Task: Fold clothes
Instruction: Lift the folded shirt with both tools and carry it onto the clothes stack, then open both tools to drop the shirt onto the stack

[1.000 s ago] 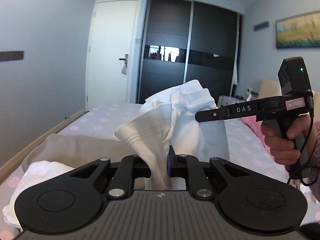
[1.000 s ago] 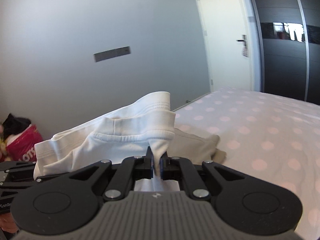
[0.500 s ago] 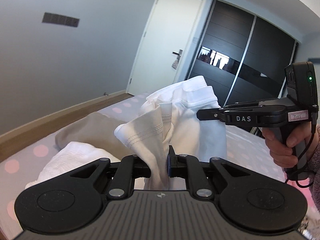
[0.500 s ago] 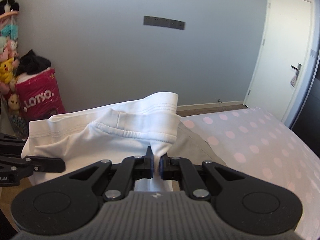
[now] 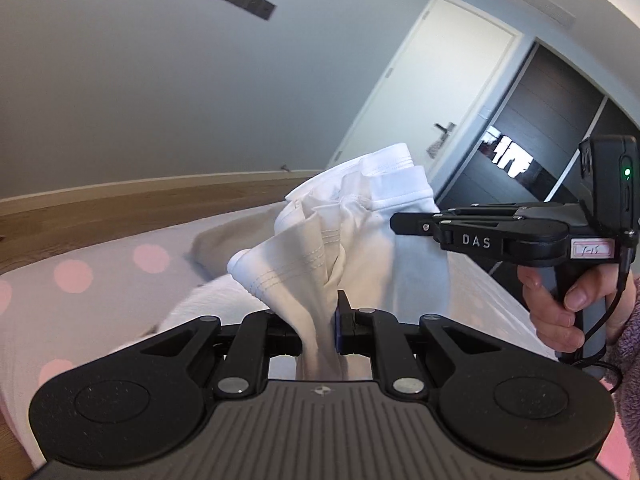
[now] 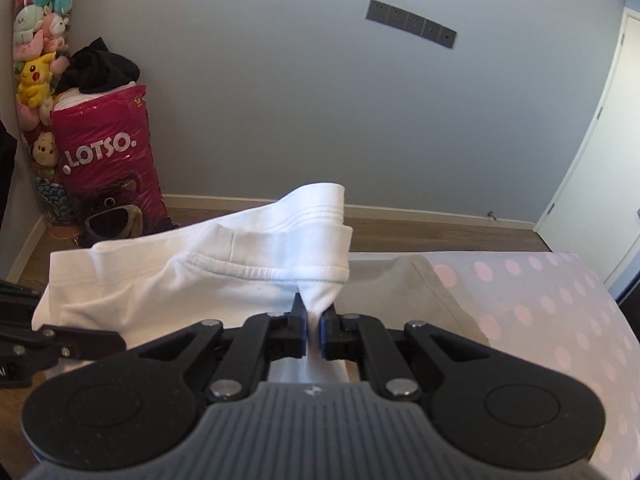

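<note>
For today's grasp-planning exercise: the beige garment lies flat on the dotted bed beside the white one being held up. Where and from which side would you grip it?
Probably the beige garment's free corner on the dotted bedsheet, approached from the bed's open side. Its edge lies exposed there, whereas its other end is hidden behind the white garment pinched by the right gripper and left gripper.

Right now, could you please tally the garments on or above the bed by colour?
White: 1, the white garment, held up by the left gripper and right gripper, jaws of both shut on it.
Beige: 1, the beige garment, lying on the bed.
Total: 2
</note>
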